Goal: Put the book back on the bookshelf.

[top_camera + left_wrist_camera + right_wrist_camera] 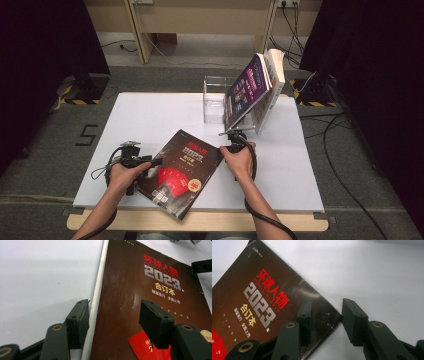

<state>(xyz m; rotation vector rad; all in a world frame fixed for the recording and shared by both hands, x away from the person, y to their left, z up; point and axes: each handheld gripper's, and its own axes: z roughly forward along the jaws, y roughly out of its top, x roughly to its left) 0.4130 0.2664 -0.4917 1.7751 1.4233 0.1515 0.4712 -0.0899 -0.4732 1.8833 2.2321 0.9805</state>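
High view, left to right. The left gripper (156, 161), jaws apart, sits at the left edge of the dark book (183, 170), its body largely hidden under the hand. In the left gripper view the jaws straddle the book's white spine (98, 302), one on the table, one over the cover; contact cannot be made out. The book lies flat, turned askew, near the front edge of the white tabletop (150, 115); its lower part is cut off in both gripper views. The right gripper (227, 134), jaws apart, brackets the book's right corner without clamping it. Toward the back right corner, leaning books (255, 90) partly hide a clear box (215, 97).
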